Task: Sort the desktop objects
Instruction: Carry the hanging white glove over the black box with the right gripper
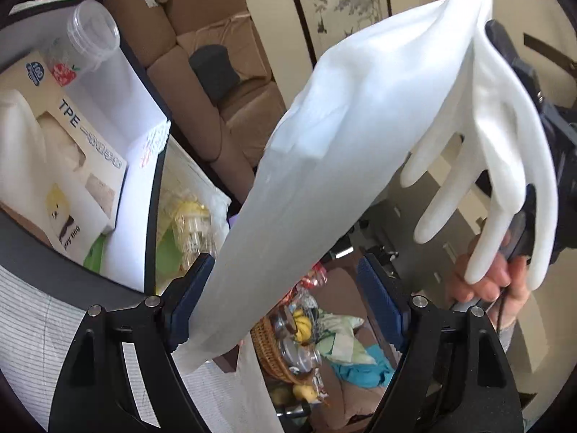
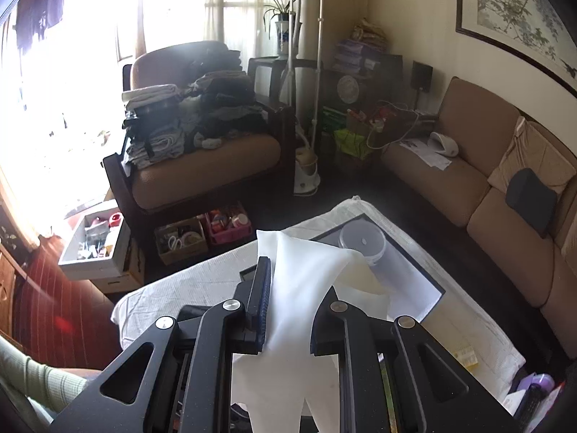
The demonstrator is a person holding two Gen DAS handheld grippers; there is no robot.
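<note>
The right hand-held gripper (image 2: 286, 310) pinches the white glove (image 1: 360, 137) near its fingers. The left hand-held gripper (image 1: 285, 303) stands wide, the cuff touching only its left pad. The glove's long axis runs between them, above the tray (image 1: 119, 83).

Between left jaws: glove (image 1: 360, 137) fills the left half; right half is free.
Tray (image 1: 122, 115): cup (image 1: 92, 41) and box (image 1: 65, 166) crowd it.

Cup (image 1: 92, 41) behind glove box (image 1: 77, 166), in tray (image 1: 151, 195)
</note>
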